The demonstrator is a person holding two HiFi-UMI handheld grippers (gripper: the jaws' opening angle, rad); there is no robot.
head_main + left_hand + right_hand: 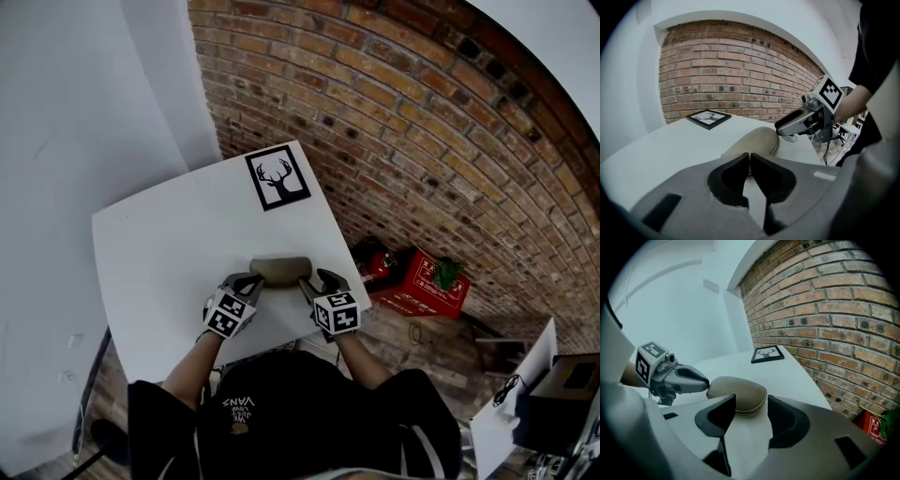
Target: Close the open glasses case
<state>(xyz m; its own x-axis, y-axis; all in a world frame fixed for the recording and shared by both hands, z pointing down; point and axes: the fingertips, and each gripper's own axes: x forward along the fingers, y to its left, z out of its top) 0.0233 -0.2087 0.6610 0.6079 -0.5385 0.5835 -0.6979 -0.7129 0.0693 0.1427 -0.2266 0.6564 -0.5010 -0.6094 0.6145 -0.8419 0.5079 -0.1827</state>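
The left claw (251, 281) has its two jaws pressed together on nothing, tips at the left end of the one beige, oval, fabric-covered glasses case (280, 270). The right claw (314, 279) is spread at the case's right end, with its pads off the case. The case lies lid down on one white square counter (159, 244). Beyond the case lies one black-framed deer picture (278, 177), then a red brick wall (422, 112). Left of the case rises a white wall (75, 94).

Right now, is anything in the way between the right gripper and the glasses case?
No, nothing visible. The right gripper points its open fingers straight at the glasses case on the white table.
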